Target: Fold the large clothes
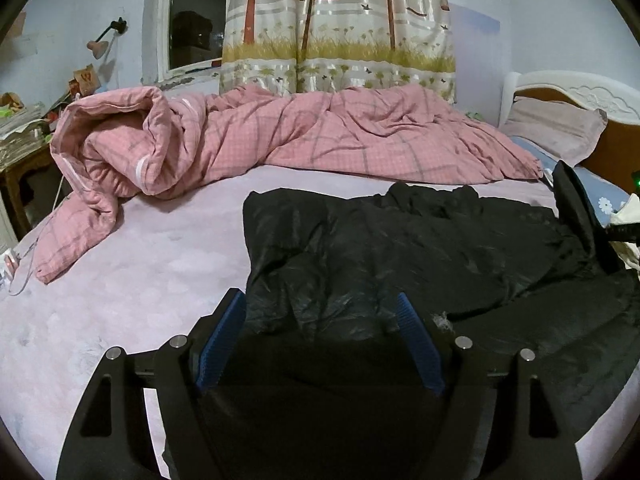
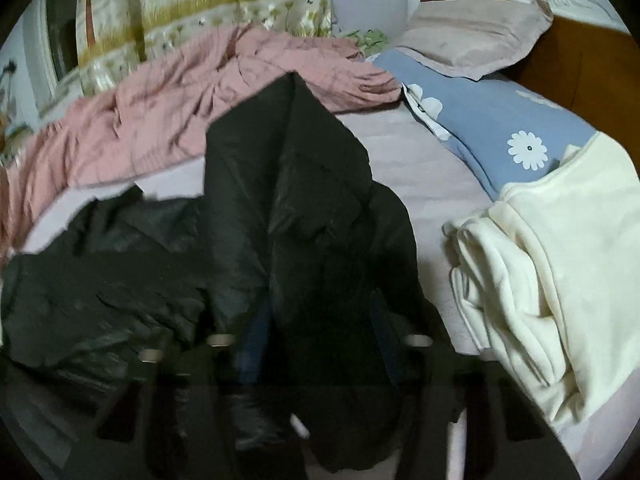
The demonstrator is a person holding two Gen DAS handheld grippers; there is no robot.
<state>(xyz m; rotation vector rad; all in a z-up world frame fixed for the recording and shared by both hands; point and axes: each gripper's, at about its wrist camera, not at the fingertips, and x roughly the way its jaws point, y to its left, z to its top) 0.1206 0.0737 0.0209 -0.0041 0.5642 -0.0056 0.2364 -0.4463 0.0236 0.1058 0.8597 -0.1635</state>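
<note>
A large black puffy jacket (image 1: 400,248) lies crumpled on the pale pink bed sheet (image 1: 120,280). My left gripper (image 1: 320,304) hovers over the jacket's near left edge. Its blue pads (image 1: 224,340) stand wide apart, open, and the fabric beneath them is not pinched. In the right wrist view the picture is blurred. My right gripper (image 2: 316,320) is shut on a fold of the black jacket (image 2: 288,184), which rises in a peak in front of it. In the left wrist view that raised flap (image 1: 576,204) stands up at the far right, beside a dark piece of the right gripper (image 1: 624,234).
A pink checked quilt (image 1: 280,140) is heaped across the far side of the bed. A cream garment (image 2: 560,272) lies at the right on a blue flowered pillow (image 2: 500,120), below the headboard (image 1: 580,96). A cluttered side table (image 1: 24,136) stands at the left.
</note>
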